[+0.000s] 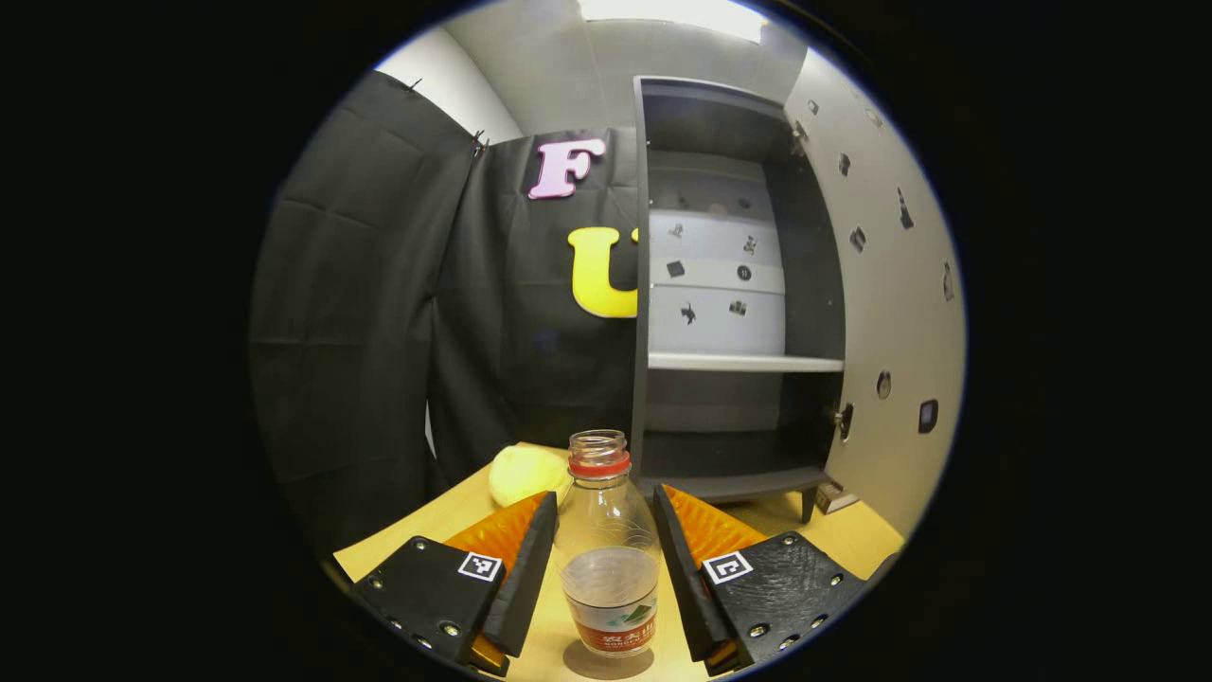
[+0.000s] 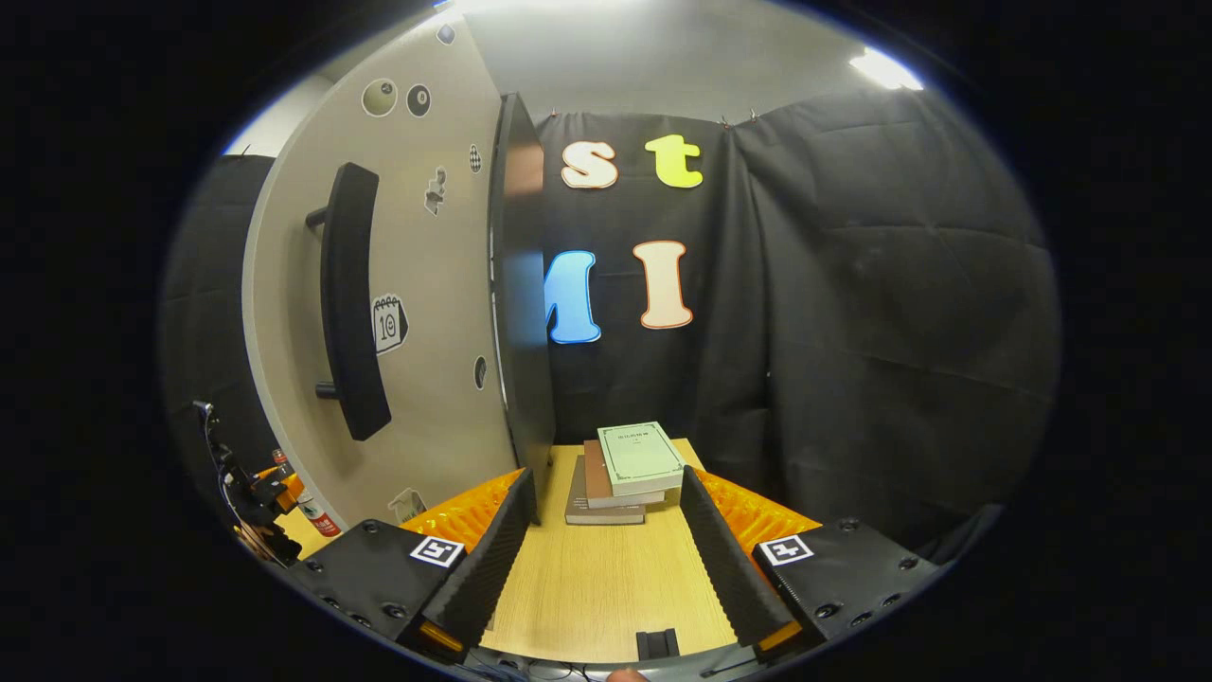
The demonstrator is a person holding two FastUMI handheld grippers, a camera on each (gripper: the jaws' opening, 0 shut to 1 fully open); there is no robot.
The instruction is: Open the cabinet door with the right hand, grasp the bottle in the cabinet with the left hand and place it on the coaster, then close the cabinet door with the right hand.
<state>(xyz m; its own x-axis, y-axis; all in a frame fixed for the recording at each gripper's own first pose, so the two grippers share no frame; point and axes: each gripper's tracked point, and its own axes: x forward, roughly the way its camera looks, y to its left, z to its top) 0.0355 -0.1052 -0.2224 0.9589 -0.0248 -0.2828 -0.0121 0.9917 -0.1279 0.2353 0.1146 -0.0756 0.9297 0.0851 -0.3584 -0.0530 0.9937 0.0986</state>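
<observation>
I've got the left hand-held gripper [image 1: 606,568] straddling the bottle [image 1: 607,549], fingers apart w/ gaps; right hand-held gripper [image 2: 606,559] open, empty, near cabinet door [image 2: 398,284] for closing.

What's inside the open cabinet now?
The tall dark grey cabinet looks empty: one pale shelf with nothing on it, and a bare bottom floor. The very top is too shadowed to tell. The clear plastic bottle stands outside on the table.

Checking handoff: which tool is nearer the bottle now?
Left. The bottle stands on the table between the open fingers of the left tool. The right tool is off beside the open cabinet door, facing a stack of books.
</observation>
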